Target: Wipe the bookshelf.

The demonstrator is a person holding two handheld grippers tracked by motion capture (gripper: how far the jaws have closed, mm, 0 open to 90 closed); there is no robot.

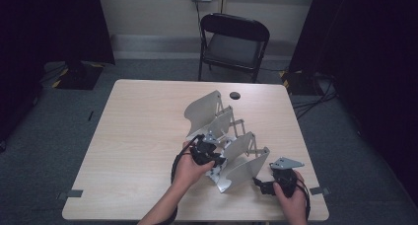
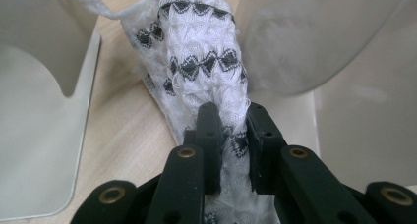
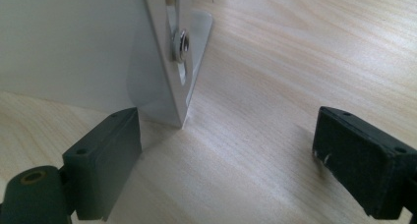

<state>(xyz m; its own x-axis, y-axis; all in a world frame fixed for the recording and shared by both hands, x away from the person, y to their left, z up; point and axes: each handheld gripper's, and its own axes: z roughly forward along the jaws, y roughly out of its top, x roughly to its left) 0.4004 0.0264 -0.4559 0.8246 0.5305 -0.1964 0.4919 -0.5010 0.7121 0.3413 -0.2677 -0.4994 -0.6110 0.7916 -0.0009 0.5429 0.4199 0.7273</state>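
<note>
Pale wood table sits mid-frame in the high view on grey carpet, with a black folding chair behind it at the top and dark curtains down both edges.

Left of centre, the left hand comes up from the bottom edge with the left gripper pushed into the metal rack, one of those expanding divider things with curved grey plates that runs diagonally across the middle of the table. In the left gripper view the jaws are pinched tight on a white knitted cloth with black diamond patterns. It's bunched up, runs from the pads toward the top of the frame, and sits in the slot between two rack plates, one at the left edge and one at the upper right. A loose thread trails off to the upper left.

Over on the right, the right gripper rests on the table at the lower right, just beside the rack's near end. In the right gripper view its jaws are spread wide with bare wood between them, and the corner of a rack plate sits just above the left-hand jaw.
</note>
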